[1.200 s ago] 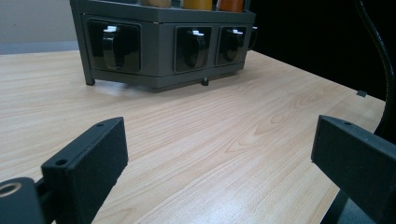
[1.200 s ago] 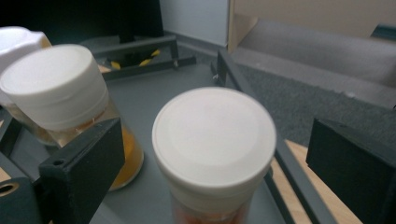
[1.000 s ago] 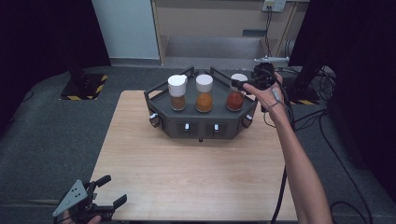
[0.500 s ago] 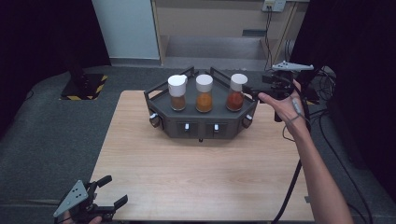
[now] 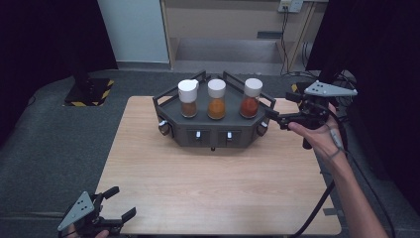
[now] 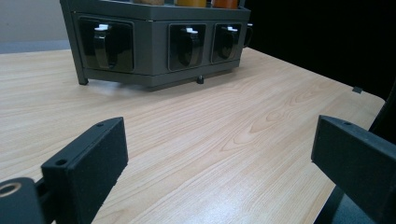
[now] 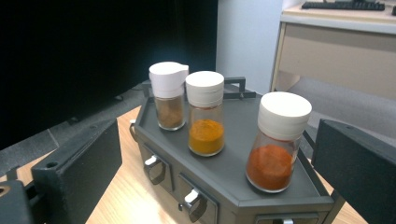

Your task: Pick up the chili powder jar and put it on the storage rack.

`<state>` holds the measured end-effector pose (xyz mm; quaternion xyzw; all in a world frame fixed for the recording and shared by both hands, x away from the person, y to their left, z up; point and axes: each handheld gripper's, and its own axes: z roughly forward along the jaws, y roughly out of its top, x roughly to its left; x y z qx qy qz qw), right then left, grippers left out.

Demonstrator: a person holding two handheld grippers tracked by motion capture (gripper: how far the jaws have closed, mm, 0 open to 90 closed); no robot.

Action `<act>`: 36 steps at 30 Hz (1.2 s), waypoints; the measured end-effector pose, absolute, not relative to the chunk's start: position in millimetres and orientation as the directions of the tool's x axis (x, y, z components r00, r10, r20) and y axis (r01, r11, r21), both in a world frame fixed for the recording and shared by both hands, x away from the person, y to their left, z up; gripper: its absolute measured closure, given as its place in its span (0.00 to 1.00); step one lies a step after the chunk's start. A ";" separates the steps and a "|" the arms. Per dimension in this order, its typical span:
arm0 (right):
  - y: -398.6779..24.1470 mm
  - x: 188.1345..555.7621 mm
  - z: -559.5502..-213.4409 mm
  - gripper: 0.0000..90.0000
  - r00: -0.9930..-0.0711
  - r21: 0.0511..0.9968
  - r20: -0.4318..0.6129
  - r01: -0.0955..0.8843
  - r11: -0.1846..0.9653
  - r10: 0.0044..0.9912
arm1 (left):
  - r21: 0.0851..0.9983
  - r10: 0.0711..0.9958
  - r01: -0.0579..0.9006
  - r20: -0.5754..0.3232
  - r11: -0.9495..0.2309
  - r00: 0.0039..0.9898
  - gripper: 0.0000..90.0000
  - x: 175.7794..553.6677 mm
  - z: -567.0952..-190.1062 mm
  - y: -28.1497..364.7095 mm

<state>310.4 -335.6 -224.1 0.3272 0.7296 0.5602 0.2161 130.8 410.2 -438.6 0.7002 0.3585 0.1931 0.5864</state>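
We take the red spice jar (image 5: 251,97) as the thing in hand: it stands upright at the right end of the dark rack (image 5: 171,111), upper middle of the high view, beside the orange jar (image 5: 216,99) and the brown jar (image 5: 188,98), all three capped and in a row. In the right gripper view the red jar (image 7: 276,142) sits lower right, nearest us. The right gripper (image 5: 277,120) is at the right of the high view, just off the rack's right end and apart from the jar; its fingers have just been opening and stand wide with nothing between them. We judge the placing done, with the right hand's withdrawal left. The left gripper (image 5: 119,204) waits at the lower left, at the bench (image 5: 213,183) edge, fingers wide and empty.
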 end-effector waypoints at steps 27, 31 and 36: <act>-365.5 192.5 -303.4 0.02 -0.701 0.983 0.021 0.145 0.113 0.713 | 0.962 0.732 0.269 -0.151 -0.046 0.665 0.03 129.0 -438.9 410.8; -370.3 177.6 -321.3 0.03 -0.688 0.982 0.030 0.157 0.108 0.725 | 0.962 0.732 0.270 -0.151 -0.047 0.665 0.03 129.2 -438.9 410.6; -376.8 160.3 -342.4 0.03 -0.670 0.984 0.037 0.154 0.090 0.741 | 0.963 0.732 0.266 -0.148 -0.048 0.665 0.03 128.5 -438.8 410.3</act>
